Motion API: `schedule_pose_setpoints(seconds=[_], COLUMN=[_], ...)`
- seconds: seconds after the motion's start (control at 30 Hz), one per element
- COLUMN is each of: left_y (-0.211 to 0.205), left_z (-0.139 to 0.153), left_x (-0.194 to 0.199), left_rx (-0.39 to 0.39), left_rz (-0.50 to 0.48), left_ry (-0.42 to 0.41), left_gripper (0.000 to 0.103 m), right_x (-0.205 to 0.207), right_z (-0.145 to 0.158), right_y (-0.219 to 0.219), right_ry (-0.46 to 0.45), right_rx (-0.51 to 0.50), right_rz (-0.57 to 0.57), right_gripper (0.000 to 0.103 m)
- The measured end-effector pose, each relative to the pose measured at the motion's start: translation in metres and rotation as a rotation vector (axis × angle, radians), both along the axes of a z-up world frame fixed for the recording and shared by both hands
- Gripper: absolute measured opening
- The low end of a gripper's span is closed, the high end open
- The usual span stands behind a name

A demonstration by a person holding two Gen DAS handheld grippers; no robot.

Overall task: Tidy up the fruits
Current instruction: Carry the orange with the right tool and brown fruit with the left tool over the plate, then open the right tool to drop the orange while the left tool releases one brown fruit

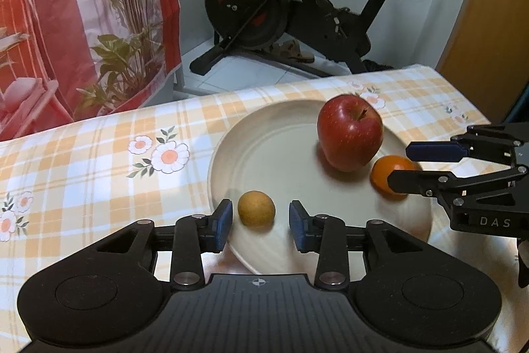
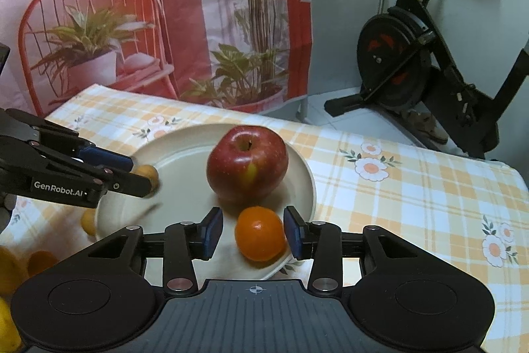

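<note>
A cream plate (image 1: 264,154) (image 2: 178,154) rests on the checked tablecloth. A red apple (image 1: 348,134) (image 2: 246,167) stands upright on it. A small yellow-brown fruit (image 1: 256,209) (image 2: 148,172) lies near the plate's left rim, between the blue pads of my left gripper (image 1: 261,220) (image 2: 140,174); a gap shows on each side of it. An orange (image 1: 385,169) (image 2: 259,234) sits on the plate's near right rim inside my right gripper (image 2: 253,230) (image 1: 401,166). A gap shows at the left pad and the right pad is close against the orange, so that gripper is open too.
Several yellow and orange fruits (image 2: 10,273) lie blurred on the cloth, left of the plate. A black exercise bike (image 1: 281,9) (image 2: 413,62) stands on the floor beyond the table's far edge. A printed backdrop (image 1: 82,22) with plants hangs at the left.
</note>
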State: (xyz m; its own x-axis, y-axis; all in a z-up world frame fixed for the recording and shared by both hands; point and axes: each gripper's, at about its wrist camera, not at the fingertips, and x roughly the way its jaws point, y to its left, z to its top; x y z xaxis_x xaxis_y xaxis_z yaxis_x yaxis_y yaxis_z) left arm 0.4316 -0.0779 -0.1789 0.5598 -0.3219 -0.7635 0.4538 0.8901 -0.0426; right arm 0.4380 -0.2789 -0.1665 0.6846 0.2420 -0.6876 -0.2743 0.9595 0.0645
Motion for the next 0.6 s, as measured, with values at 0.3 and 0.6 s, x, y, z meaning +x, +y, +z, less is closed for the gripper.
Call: schedule_pose_setpoints(seconds=[0.3,0.6], left_y=[0.031,0.038], left_z=[0.018,0.004], left_x=[-0.024,-0.045], left_rx=[-0.064,-0.017], left_rz=[0.023,-0.022], left_ry=[0.018,0.039], left_gripper=[0.04,0.039], right_x=[-0.034,-0.069], right_z=[0.02,0.018], right_y=[-0.001,-0.003], right_ry=[-0.027,-0.012], right_rx=[0.056,0.096], right_rz=[-0.027,-0.061], right_gripper=[0.038,0.038])
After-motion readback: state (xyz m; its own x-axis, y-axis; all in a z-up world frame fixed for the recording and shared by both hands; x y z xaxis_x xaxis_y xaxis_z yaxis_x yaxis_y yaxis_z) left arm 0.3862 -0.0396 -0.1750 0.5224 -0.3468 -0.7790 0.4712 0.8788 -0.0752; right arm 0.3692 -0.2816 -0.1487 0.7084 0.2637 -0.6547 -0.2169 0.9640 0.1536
